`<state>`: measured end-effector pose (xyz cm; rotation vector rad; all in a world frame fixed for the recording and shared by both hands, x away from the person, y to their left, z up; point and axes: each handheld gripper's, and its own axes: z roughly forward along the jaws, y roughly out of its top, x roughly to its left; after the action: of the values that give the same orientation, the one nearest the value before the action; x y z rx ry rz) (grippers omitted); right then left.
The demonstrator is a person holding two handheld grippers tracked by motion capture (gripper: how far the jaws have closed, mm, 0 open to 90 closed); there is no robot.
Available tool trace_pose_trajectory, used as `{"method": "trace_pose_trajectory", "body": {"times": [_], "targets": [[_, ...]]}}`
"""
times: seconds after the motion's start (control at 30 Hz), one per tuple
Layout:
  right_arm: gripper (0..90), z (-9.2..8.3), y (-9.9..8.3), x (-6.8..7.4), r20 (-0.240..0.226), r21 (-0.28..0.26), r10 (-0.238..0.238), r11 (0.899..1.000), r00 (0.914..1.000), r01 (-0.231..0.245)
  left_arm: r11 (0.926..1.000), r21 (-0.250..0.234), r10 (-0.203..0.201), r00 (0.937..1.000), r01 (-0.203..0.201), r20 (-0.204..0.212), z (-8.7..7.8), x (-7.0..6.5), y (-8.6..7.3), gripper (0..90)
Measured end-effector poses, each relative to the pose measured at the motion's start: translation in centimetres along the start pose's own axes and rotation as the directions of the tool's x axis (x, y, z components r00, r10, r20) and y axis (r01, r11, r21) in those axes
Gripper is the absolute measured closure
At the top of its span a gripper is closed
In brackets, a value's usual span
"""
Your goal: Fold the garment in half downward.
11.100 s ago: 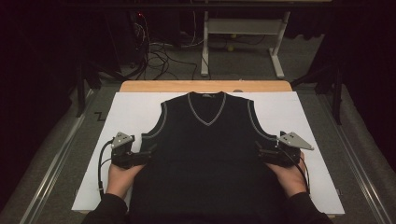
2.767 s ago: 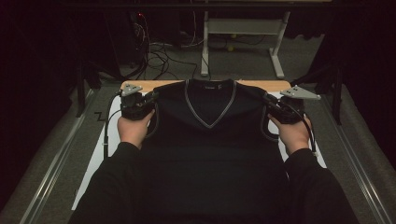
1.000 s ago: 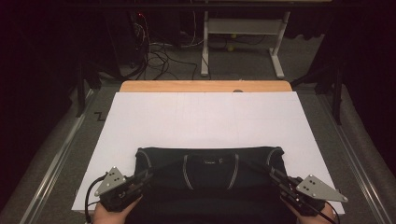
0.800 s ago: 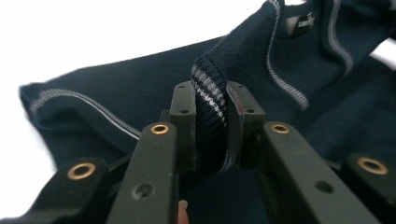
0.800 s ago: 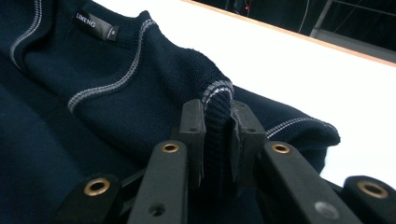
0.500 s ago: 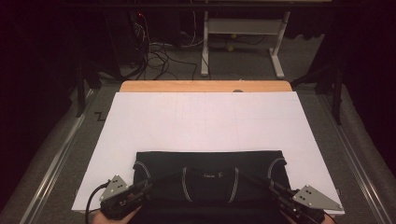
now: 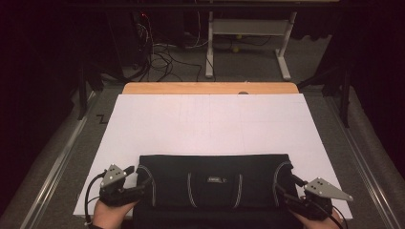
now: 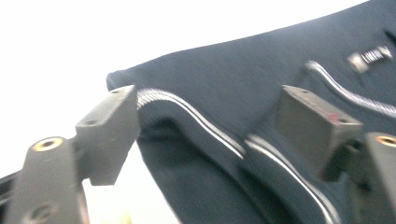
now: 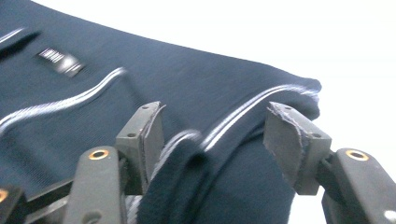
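High view: folded dark vest (image 7: pixel 215 183) at near edge of white sheet (image 7: pixel 210 119), far half bare; left gripper (image 7: pixel 136 181) and right gripper (image 7: pixel 286 188) at its ends. Left gripper view: jaws just opened, straddling striped armhole, unclamped. Right gripper view: same, released.

The folded vest's (image 7: pixel 215 191) near edge runs off the high view's bottom. Its small label (image 7: pixel 216 180) is too tiny to read. Both hands (image 7: pixel 111 214) are cut off there too.
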<state>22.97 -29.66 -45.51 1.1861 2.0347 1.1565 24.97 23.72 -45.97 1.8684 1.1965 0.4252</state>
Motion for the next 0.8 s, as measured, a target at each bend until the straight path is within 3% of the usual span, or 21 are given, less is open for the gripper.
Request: {"method": "trace_pose_trajectory", "body": {"times": [0.17,0.33,0.43,0.47,0.5,0.6,0.67,0.73,0.8], "targets": [[31.8,2.2,1.4,-2.0,0.071,0.006,0.046,0.999,0.9964,-0.047,0.9984,0.008,-0.057,0.9984,0.057,0.002,1.3,1.4,1.1,7.5],[25.4,3.9,2.3,-3.3,0.103,0.020,0.073,0.997,0.9921,-0.075,0.9963,0.023,-0.082,0.9966,0.083,-0.008,2.9,2.6,2.5,1.0],[22.7,5.2,3.0,-4.2,0.129,0.038,0.093,0.994,0.9872,-0.099,0.9964,0.069,-0.047,0.9981,0.050,-0.041,4.6,2.8,3.0,0.0],[22.9,6.4,3.1,-4.8,0.156,0.063,0.096,0.992,0.9830,-0.107,0.9941,0.091,-0.057,0.9979,0.060,-0.029,5.3,2.9,3.0,0.0],[22.9,6.4,3.1,-4.8,0.156,0.063,0.096,0.992,0.9830,-0.107,0.9905,0.116,-0.072,0.9972,0.074,-0.020,5.8,3.0,3.0,0.0],[20.3,7.8,3.0,-5.3,0.146,0.140,0.133,0.978,0.9804,-0.153,0.9812,0.163,-0.099,0.9943,0.104,-0.038,6.3,3.1,2.7,0.0],[21.2,8.1,2.8,-5.2,0.139,0.172,0.135,0.972,0.9810,-0.159,0.9764,0.172,-0.126,0.9914,0.131,-0.036,6.3,3.3,2.2,6.0],[23.9,8.2,2.4,-5.0,0.134,0.209,0.124,0.966,0.9832,-0.150,0.9816,0.158,-0.100,0.9936,0.107,-0.053,5.9,3.1,1.8,16.0],[28.9,8.0,2.4,-4.7,0.141,0.215,0.114,0.966,0.9835,-0.143,0.9815,0.155,-0.107,0.9934,0.112,-0.041,5.6,3.1,1.6,25.5]]}}
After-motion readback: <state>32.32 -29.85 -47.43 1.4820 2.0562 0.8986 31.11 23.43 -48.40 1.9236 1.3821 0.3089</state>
